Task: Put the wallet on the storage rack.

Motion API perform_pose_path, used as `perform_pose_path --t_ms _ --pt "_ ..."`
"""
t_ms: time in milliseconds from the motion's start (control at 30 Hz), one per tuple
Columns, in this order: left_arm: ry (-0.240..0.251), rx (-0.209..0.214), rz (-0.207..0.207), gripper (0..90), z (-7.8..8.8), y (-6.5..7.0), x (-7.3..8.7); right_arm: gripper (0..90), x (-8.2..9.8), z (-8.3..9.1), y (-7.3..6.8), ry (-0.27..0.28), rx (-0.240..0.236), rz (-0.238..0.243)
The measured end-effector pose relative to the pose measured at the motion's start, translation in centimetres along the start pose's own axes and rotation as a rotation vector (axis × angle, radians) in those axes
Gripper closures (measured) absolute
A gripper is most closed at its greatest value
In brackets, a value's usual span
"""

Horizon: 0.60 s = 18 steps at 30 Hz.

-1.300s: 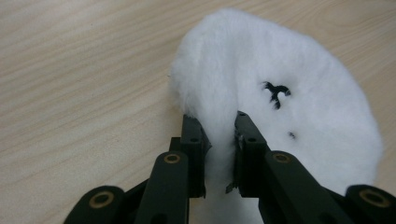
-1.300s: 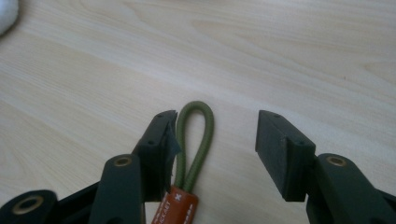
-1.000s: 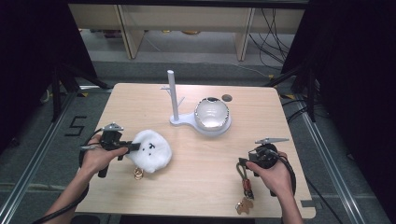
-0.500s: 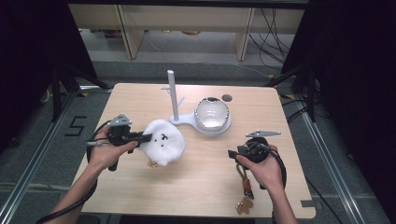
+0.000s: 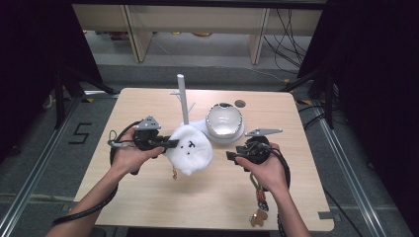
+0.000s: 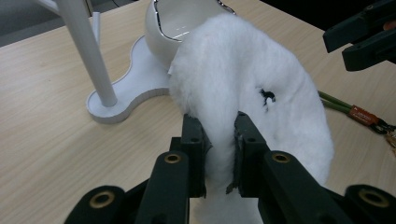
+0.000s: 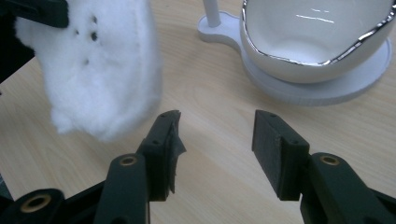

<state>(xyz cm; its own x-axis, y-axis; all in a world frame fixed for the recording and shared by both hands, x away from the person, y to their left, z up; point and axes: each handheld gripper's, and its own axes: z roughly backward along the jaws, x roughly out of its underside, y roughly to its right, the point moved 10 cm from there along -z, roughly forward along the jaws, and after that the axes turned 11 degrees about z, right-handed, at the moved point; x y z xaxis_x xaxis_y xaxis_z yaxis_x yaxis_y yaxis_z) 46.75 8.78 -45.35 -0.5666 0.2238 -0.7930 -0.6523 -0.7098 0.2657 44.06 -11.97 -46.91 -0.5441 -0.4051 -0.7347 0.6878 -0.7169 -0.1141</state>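
Left hand: the left hand (image 5: 132,154) comes in from the lower left of the high view, forearm angled up toward the middle of the table (image 5: 148,207), fingers wrapped round the body of its gripper, which points level toward the right.
Left gripper: the left gripper (image 6: 219,140) has its jaws drawn narrow and pinched on one edge of the white plush toy (image 6: 252,93); the fluff bulges out on either side of the pads.
White plush toy: a round, fluffy white piece with small dark face marks, hanging from the left jaws clear of the table top, just in front of the white stand (image 5: 182,96) and just beside the white bowl (image 5: 225,121). A small charm (image 5: 174,173) dangles under it.
Right hand: the right hand (image 5: 264,165) reaches in from the lower right, palm cupped under its gripper, which is turned left toward the toy.
Right gripper: the right gripper (image 7: 217,135) has its jaws standing wide with nothing between them, only bare table; the toy hangs near its left jaw, apart from it.
White bowl: glossy, silver-rimmed, sitting on the round end of the stand's flat base, beyond the right jaws.
Keyring: a strap with keys (image 5: 259,210) lies on the table below the right wrist.
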Motion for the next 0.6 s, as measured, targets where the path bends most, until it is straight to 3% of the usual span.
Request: perform_pose_path --t_ms 133,167,200,267,333,467,500,600 --pt "-0.015 0.014 -0.027 77.2 -0.6 0.7 0.0 51.5 -0.8 -0.3 -0.5 0.006 -0.014 0.026" --pt "-0.016 0.007 -0.034 77.2 -0.8 0.8 -0.1 51.3 -0.8 -0.3 -1.0 -0.009 -0.022 -0.013" --pt "-0.010 0.014 -0.027 77.2 -1.0 1.1 -0.2 51.1 -1.1 -0.5 -0.8 0.009 -0.018 0.033" --pt "-0.015 0.008 -0.053 77.2 -1.2 1.3 -0.2 50.8 -1.5 -0.7 -1.3 0.016 -0.041 0.031" --pt "-0.003 0.015 -0.046 77.2 -1.5 1.9 -0.3 50.2 -1.8 -0.9 -1.5 0.019 -0.047 0.041" --pt "-0.019 0.022 -0.084 77.2 -1.8 2.5 -0.3 49.2 -2.5 -1.4 -1.5 0.039 -0.040 0.062" --pt "-0.002 0.032 -0.071 77.1 -2.0 2.8 -0.5 49.0 -2.5 -1.3 -1.7 0.022 -0.060 0.064" --pt "0.002 0.039 -0.087 77.2 -2.0 3.2 -0.7 48.3 -2.8 -1.5 -1.9 0.018 -0.062 0.072"
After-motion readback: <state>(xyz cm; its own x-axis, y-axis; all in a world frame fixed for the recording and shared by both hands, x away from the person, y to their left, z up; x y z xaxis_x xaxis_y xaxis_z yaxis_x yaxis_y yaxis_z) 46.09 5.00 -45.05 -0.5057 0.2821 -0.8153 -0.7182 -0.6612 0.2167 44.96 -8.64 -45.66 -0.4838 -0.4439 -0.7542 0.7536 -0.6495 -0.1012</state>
